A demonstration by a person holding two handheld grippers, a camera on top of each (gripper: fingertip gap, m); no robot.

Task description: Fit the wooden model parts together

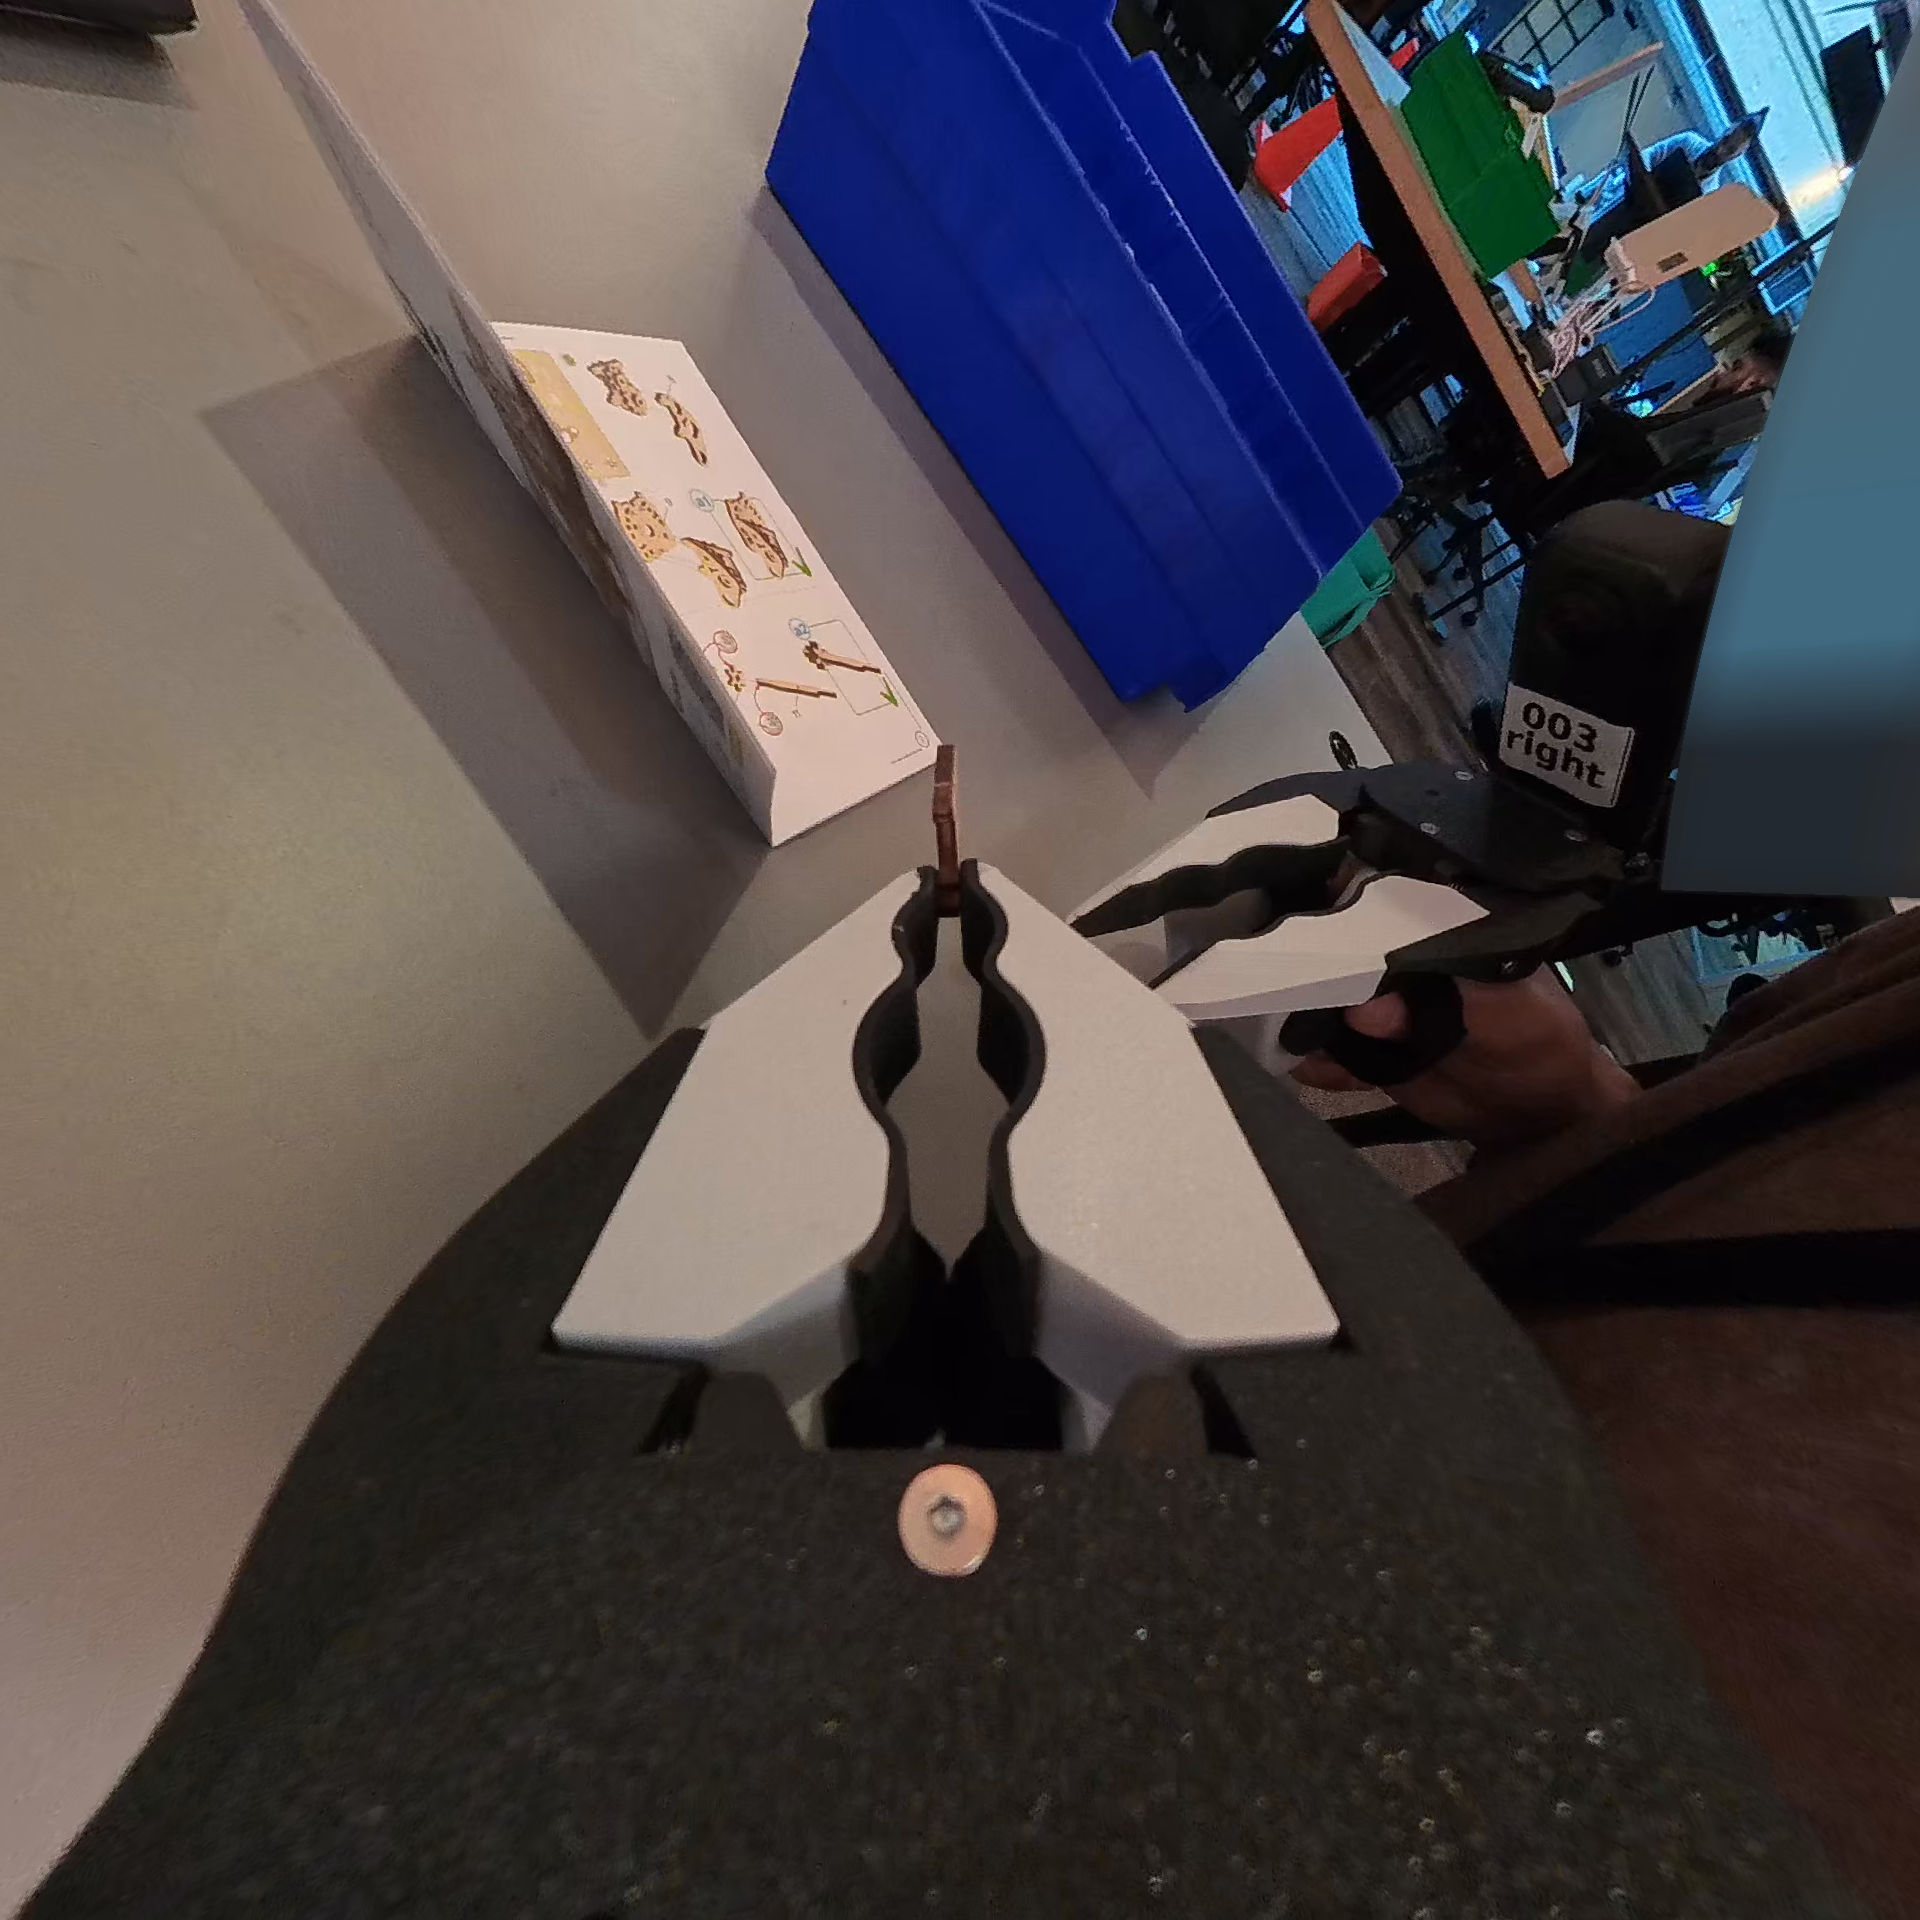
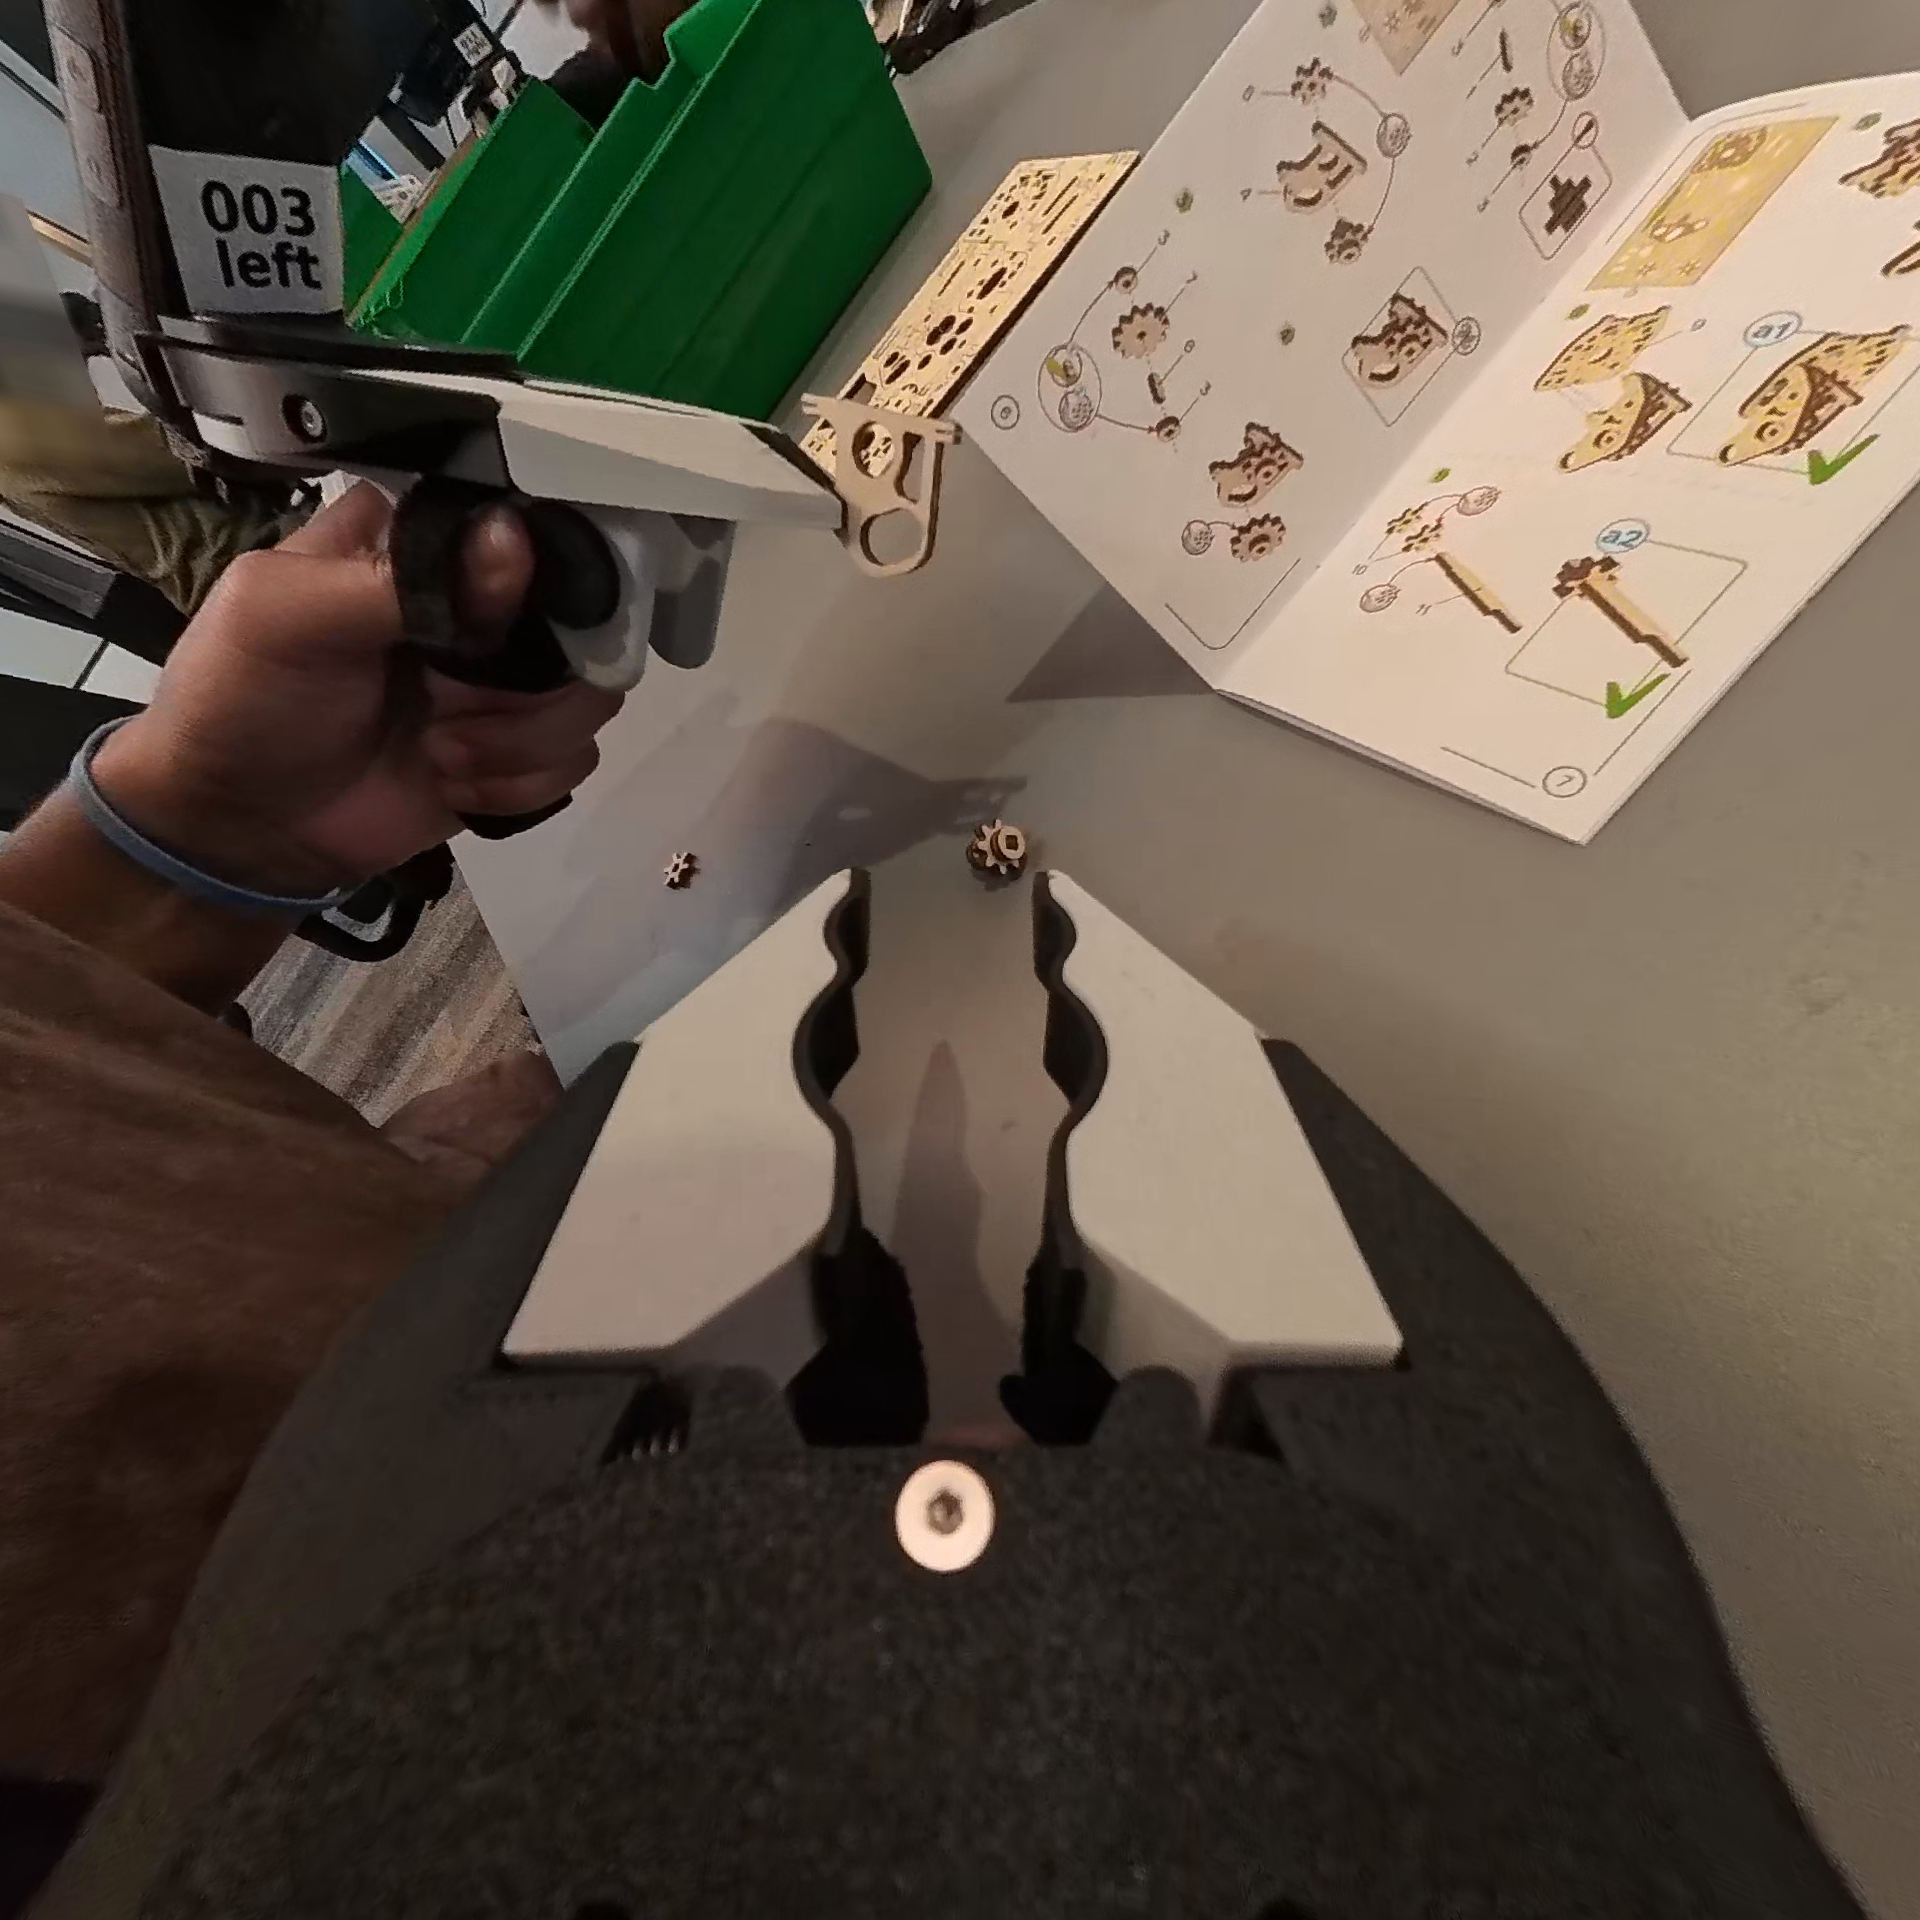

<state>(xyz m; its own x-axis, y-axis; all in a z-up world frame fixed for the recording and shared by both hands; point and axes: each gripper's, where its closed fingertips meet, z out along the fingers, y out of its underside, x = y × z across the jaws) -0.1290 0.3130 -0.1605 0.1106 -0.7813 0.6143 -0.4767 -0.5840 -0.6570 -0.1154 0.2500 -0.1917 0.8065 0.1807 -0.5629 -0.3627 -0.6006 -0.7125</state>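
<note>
My left gripper point(image 1: 945, 883) is shut on a flat wooden part point(image 1: 943, 816), seen edge-on in the left wrist view. In the right wrist view the same part point(image 2: 888, 488) is a cut-out plate with round holes, held above the grey table by the left gripper point(image 2: 831, 488). My right gripper point(image 2: 951, 894) is open and empty, low over the table. A small wooden gear point(image 2: 1000, 844) lies just beyond its fingertips. A tiny wooden gear point(image 2: 681, 869) lies to the left. The right gripper also shows in the left wrist view point(image 1: 1132, 935), at the right.
An open instruction booklet point(image 2: 1455, 416) lies at the upper right, and a laser-cut wooden sheet point(image 2: 997, 281) beside it. A green bin point(image 2: 644, 187) stands behind. A blue bin point(image 1: 1091, 343) stands at the back in the left wrist view. The table edge runs near the person's hand point(image 2: 343, 707).
</note>
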